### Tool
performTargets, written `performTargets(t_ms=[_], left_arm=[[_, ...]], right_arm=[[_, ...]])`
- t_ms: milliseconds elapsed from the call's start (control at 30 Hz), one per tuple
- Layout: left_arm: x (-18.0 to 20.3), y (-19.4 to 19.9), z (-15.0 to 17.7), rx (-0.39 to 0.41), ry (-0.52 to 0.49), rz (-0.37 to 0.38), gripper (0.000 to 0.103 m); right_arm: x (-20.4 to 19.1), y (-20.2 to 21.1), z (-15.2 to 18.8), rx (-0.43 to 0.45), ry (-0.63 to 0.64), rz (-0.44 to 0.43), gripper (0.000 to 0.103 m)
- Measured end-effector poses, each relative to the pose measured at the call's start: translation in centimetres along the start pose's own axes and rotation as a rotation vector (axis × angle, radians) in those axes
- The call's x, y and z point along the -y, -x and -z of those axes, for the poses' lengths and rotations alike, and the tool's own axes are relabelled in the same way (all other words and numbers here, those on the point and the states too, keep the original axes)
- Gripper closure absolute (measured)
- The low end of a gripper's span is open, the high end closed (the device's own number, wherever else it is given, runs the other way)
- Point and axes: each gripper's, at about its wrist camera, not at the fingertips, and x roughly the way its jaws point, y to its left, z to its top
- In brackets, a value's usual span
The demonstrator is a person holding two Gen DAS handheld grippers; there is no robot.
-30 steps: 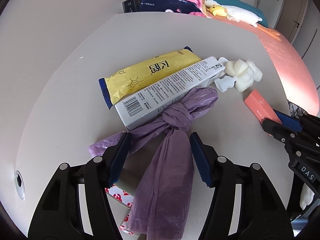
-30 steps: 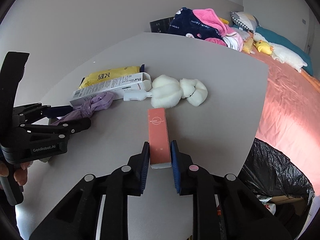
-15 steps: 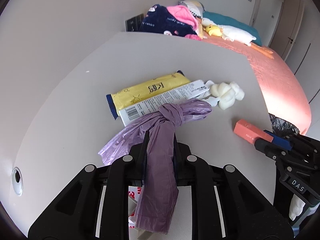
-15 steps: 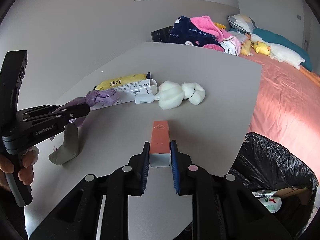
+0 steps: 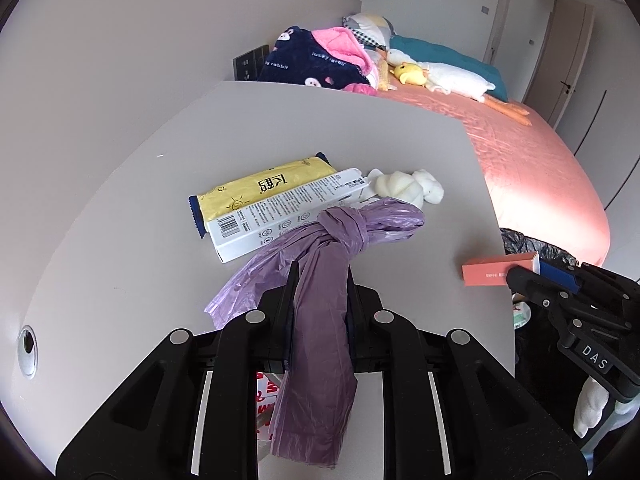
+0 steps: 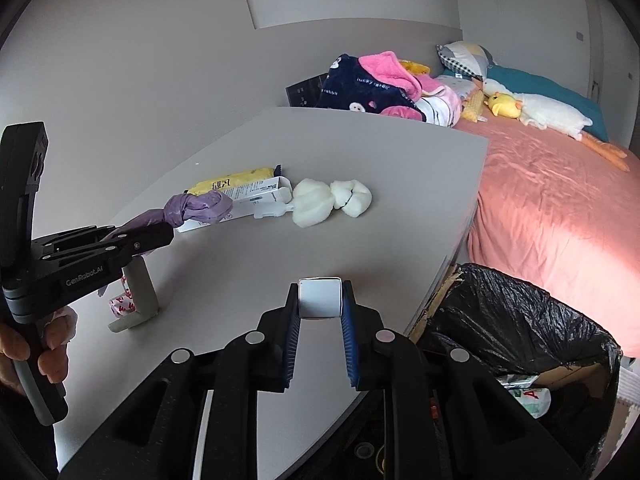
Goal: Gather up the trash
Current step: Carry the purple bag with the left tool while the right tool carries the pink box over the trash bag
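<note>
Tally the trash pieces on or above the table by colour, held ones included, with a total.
Purple: 1, knotted bag in the left gripper
Orange-pink: 1, box in the right gripper
Yellow: 1, wrapper
White: 3, long carton, foam lumps, plastic piece
Grey: 1, bent strip
Red-and-white: 1, scrap
Total: 8

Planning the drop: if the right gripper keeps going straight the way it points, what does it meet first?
Probably nothing near: the right gripper, shut on the orange box, points across bare table; the white foam pieces lie ahead, depth unclear.
</note>
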Motion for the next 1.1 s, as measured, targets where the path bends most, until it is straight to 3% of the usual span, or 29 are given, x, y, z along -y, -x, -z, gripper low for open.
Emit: performTargets(t_ms=[267,1100], left_arm=[[2.0,0.7,-0.5,0.018,-0.044,0.029,0.085],[11.0,0.1,-0.4,-0.002,-0.135,0.170,0.085]], right_arm=[[0.7,2.3,0.1,0.056,-0.010,0.012,0.082],[5.9,8.4,2.0,0.121,-0.110,0.094,0.082]])
